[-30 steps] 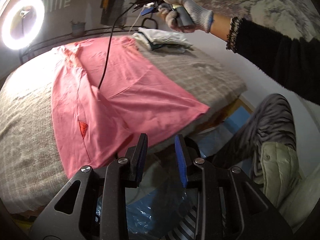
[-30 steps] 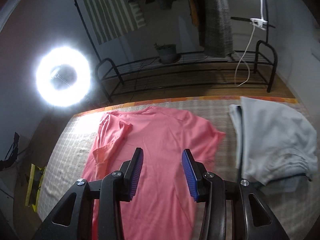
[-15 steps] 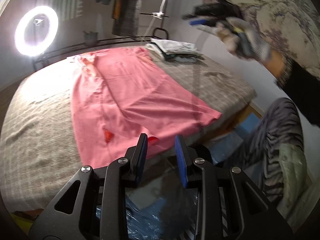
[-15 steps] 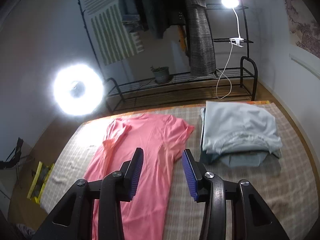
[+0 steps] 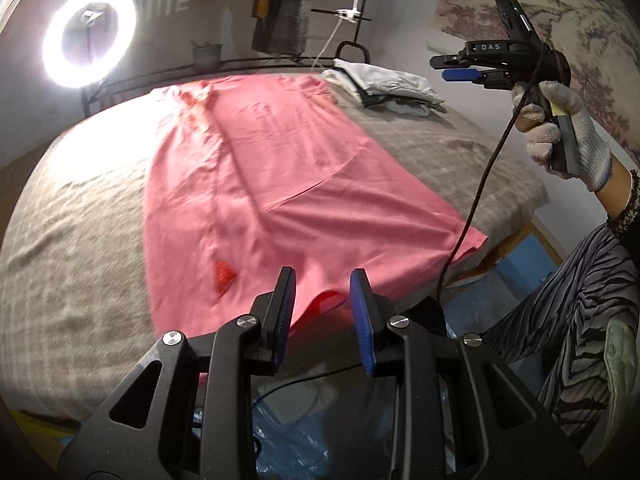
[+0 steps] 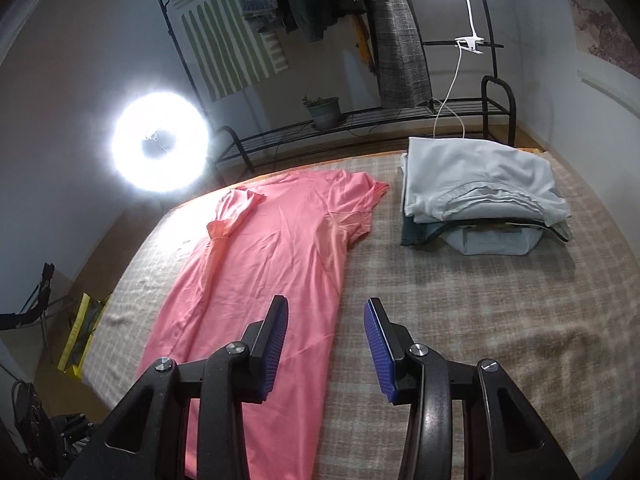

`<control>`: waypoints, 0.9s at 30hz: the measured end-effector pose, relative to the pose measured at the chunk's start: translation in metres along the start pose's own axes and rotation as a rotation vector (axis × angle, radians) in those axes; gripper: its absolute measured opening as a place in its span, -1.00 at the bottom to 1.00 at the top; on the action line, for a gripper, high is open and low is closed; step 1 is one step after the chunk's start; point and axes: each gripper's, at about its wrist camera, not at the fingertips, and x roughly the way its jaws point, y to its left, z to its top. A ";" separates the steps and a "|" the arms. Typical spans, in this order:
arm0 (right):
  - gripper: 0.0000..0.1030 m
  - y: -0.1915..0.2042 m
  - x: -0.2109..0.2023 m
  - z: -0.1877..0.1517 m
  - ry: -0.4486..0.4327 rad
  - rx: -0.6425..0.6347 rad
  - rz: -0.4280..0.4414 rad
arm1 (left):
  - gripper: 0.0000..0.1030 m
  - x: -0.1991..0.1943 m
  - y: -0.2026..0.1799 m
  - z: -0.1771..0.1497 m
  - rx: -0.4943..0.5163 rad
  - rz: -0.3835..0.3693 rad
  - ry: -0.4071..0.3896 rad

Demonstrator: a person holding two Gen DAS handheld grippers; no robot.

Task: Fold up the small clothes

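Observation:
A pink T-shirt (image 5: 280, 184) lies flat and lengthwise on the checked bed cover (image 5: 80, 240), both long sides folded in, its hem at the near edge. It also shows in the right wrist view (image 6: 264, 280). My left gripper (image 5: 322, 288) is open and empty, just above the shirt's hem at the bed's near edge. My right gripper (image 6: 324, 320) is open and empty, held above the bed over the shirt's right edge. It shows in the left wrist view (image 5: 460, 68), high at the right in a gloved hand.
A stack of folded pale clothes (image 6: 480, 192) sits at the bed's far right corner, also in the left wrist view (image 5: 384, 84). A ring light (image 5: 88, 36) and a metal rack (image 6: 360, 120) stand beyond the bed. The person's striped leg (image 5: 560, 312) is right of the bed.
My right gripper has swung away from over the shirt to the right and pulled back higher. My left gripper has edged forward to the hem. Both stayed open.

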 end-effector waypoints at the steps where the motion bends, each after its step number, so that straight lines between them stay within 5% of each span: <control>1: -0.18 -0.002 -0.002 -0.001 -0.003 -0.002 -0.003 | -0.46 0.004 -0.006 0.004 0.008 -0.004 -0.005; 18: -0.18 -0.089 -0.087 0.000 -0.184 0.112 0.050 | -0.46 0.101 -0.129 0.034 0.155 -0.201 0.054; 23: -0.17 -0.127 -0.100 -0.007 -0.197 0.201 0.023 | -0.45 0.116 -0.156 0.026 0.240 -0.199 0.097; 27: -0.17 -0.137 -0.091 -0.008 -0.171 0.222 0.026 | -0.23 0.128 -0.162 0.024 0.247 -0.197 0.128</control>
